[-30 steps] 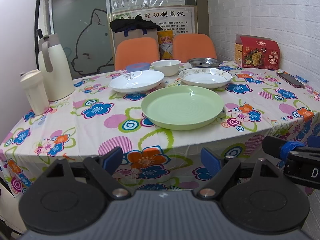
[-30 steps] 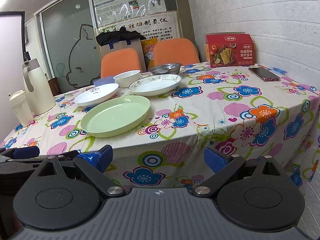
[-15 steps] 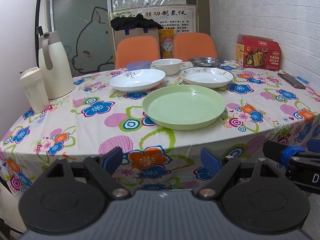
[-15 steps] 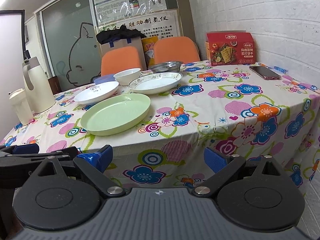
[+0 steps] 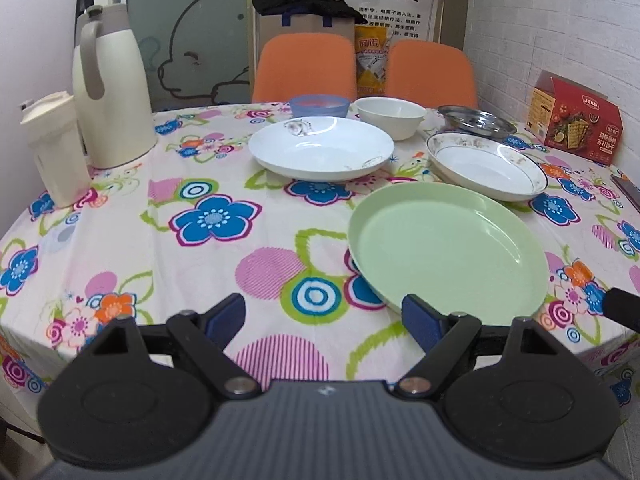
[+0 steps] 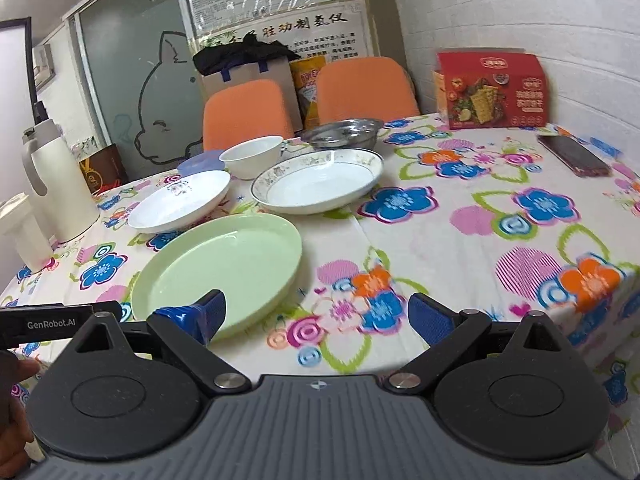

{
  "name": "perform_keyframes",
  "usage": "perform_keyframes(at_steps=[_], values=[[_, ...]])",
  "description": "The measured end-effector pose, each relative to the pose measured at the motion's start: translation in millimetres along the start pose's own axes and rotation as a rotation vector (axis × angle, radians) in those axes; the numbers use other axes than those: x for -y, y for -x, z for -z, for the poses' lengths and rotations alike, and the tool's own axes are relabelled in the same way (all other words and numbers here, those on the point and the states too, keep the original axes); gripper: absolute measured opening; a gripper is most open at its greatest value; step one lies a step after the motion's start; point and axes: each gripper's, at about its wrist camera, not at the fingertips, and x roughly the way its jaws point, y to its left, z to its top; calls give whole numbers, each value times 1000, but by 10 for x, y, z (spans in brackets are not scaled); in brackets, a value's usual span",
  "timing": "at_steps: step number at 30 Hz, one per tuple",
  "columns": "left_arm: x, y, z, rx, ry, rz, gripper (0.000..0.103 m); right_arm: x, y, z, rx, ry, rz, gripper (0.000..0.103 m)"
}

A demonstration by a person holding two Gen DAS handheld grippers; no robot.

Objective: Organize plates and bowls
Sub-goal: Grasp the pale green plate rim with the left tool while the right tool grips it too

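Two hand-held grippers, left [image 5: 322, 318] and right [image 6: 316, 314], hover released over the tabletop's [image 5: 160, 240] near edge, flanking the green plate [image 5: 448, 246], likely the stack's base; white plates and bowls lie farther off.

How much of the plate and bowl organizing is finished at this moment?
Nothing looks done: the green plate, white plate, patterned-rim plate, white bowl, blue bowl and metal dish each lie separately on the table, unstacked. In hand: nothing; the left gripper and right gripper are open near the green plate's front edge. All gathering remains.
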Motion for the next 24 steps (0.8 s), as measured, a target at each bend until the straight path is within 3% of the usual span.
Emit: perform_keyframes(at_steps=[3,6,16,18,24], values=[[-16,-161,-190,-22,7,37,84,-135,-312,-181,-43,61,-22,85],[4,-334,-345,-38,-1,27,84,-224,-555,-256,-92,110,-28,85],[195,-859,-531,-118,-50,55,84,-359,-972,-202,-240,200,-43,87],[206,-920,-518,-132,-53,69,84,-419,-944,-154,-207,256,-44,86],[192,-1004,-493,-139,-49,103,84,-330,-882,2,-88,256,-86,89]])
